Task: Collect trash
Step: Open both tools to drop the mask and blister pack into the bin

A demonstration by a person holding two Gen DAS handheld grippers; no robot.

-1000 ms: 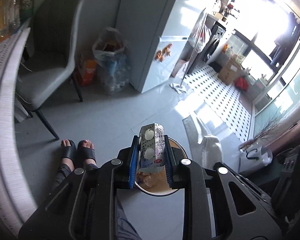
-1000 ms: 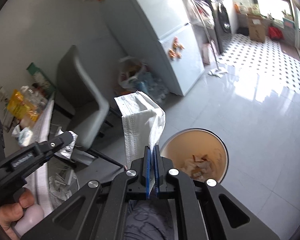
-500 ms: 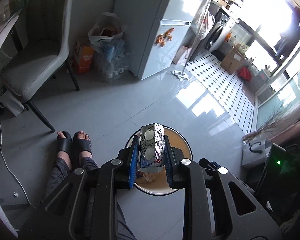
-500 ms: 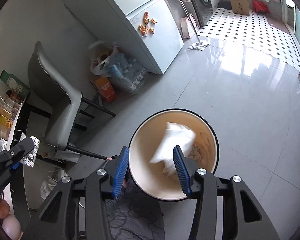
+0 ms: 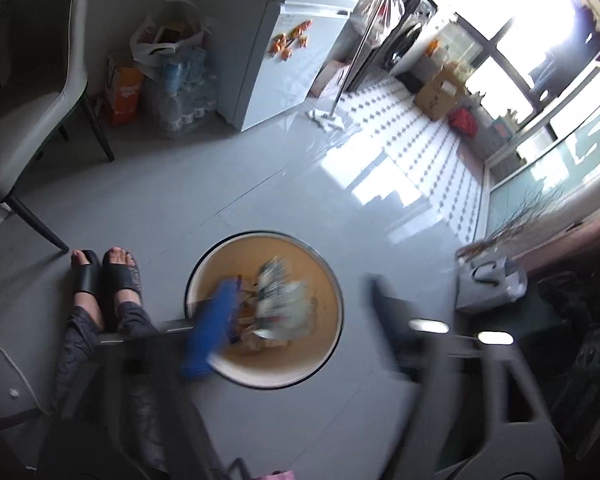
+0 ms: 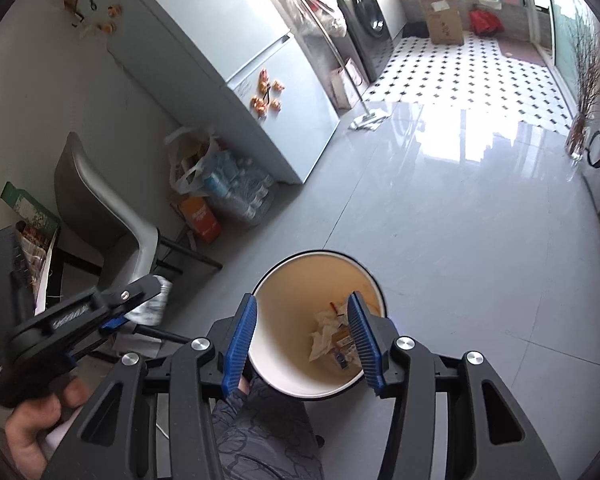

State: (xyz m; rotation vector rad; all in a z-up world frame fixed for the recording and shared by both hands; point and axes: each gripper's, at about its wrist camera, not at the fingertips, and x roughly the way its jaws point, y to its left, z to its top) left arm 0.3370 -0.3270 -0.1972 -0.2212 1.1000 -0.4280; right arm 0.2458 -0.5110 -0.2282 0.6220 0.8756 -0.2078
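- The pale refrigerator [image 6: 236, 40] stands far ahead of your right tool, to the left, with small orange magnets on its door.
- A grey chair [image 6: 100, 208] is ahead and left of the right gripper [image 6: 302, 300], well apart from it.
- The round trash bin [image 6: 268, 364], cream inside with a dark rim, stands on the grey floor directly under the right gripper. In the left view the same bin [image 5: 332, 280] lies under the left gripper [image 5: 300, 284].
- Your right gripper is wide open and holds nothing; its two blue pads [image 6: 242, 336] frame the mouth of the bin.
- Your left gripper is strongly blurred, but its fingers stand far apart, so it is open too.
- Your feet in black sandals [image 5: 104, 272] are just left of the bin.
- Crumpled white trash [image 6: 322, 336] lies at the bottom of the bin, between the right fingers in the view.
- A silvery blister pack [image 5: 278, 292], blurred, shows between the left fingers over the inside of the bin; I cannot tell if it touches the bottom.
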